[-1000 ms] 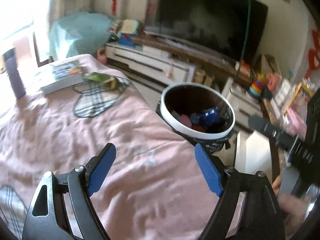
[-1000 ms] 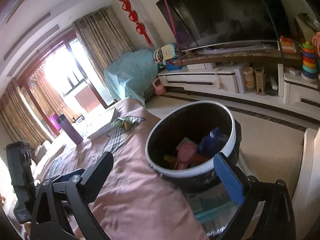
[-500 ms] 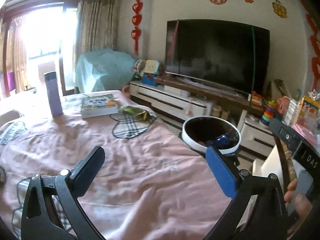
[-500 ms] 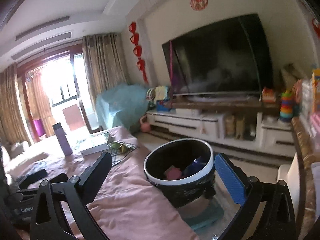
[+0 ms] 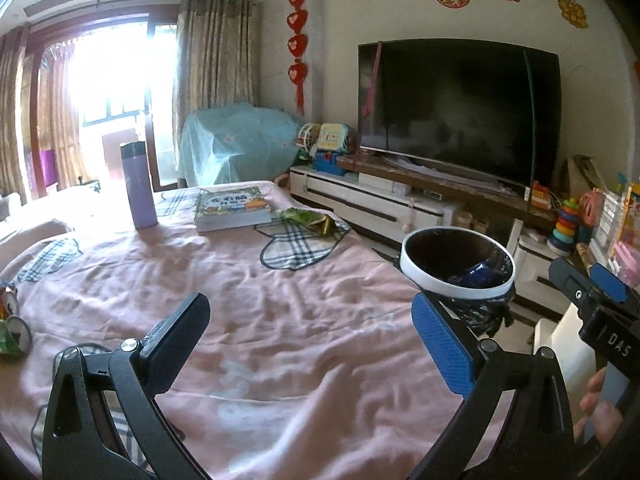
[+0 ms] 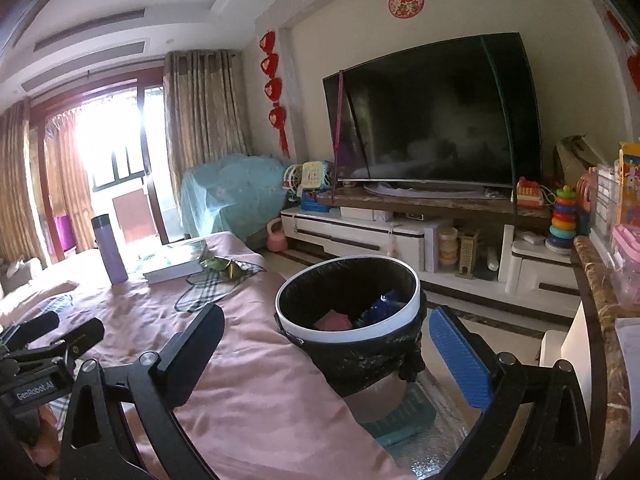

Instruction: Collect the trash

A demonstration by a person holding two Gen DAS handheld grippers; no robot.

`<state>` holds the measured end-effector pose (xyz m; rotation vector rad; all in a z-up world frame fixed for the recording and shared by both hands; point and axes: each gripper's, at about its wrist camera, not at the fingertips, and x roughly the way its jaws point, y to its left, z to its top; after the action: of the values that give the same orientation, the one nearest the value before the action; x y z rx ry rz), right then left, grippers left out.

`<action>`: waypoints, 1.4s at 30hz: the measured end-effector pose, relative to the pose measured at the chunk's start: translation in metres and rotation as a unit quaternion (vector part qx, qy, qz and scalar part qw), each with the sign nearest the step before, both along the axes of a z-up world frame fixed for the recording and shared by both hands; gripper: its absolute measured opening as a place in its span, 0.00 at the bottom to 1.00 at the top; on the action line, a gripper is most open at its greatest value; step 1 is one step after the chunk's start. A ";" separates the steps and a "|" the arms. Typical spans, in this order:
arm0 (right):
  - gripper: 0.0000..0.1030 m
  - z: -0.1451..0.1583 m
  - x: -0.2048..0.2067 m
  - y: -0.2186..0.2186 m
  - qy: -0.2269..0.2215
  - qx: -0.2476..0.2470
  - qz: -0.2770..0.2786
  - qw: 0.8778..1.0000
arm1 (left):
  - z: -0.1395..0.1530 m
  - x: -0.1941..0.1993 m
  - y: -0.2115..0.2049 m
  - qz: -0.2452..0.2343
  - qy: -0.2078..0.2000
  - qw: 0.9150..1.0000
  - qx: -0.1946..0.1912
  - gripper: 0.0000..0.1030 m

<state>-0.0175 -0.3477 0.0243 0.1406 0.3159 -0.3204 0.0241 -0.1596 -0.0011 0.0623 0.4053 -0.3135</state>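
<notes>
- Pink, rumpled cloth covers the counter (image 5: 280, 320), and both grippers hover above it with nothing in them.
- The trash in question: a crinkled green and gold snack wrapper (image 5: 308, 221) lies at the far end, on a plaid heart-shaped patch of the cloth, just beside a stack of picture books (image 5: 230, 208) and not far from a tall lilac flask (image 5: 138, 186).
- A second scrap of colourful packaging (image 5: 10, 326) peeks in at the left edge; too little of it shows to say what it is.
- The black-lined bin with the white rim (image 6: 348, 304) stands just off the counter's right edge, with red and blue scraps already inside.
- The left gripper (image 5: 308, 344) has just been opening; its jaws now stand wide apart, pads bare, nothing between them.
- The right gripper (image 6: 328, 356) is spread wide too, framing the bin but apart from it.
- My read: the step in hand is the reach for that green wrapper.
- To do it well, come in low and level, straddle the raised crumpled part, and pinch the foil alone, not the cloth beneath.
- Keep clear of the books, and lift straight before swinging over to the bin.
</notes>
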 end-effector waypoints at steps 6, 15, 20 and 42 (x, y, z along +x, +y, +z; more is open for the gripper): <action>1.00 -0.002 0.001 0.004 -0.001 -0.012 0.003 1.000 | 0.002 -0.002 0.004 0.005 -0.007 1.000 -0.003 1.00; 1.00 -0.003 0.000 0.009 -0.002 -0.016 0.005 1.000 | 0.003 -0.006 0.007 0.011 -0.017 1.000 -0.008 1.00; 1.00 -0.003 0.001 0.008 -0.003 -0.014 0.006 1.000 | 0.004 -0.006 0.008 0.012 -0.017 1.000 -0.008 1.00; 1.00 -0.001 -0.004 0.013 -0.016 -0.011 0.005 1.000 | 0.003 -0.008 0.008 0.017 -0.024 1.000 -0.002 1.00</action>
<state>-0.0213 -0.3344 0.0235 0.1217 0.2802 -0.3112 0.0156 -0.1512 0.0023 0.0593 0.3585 -0.2792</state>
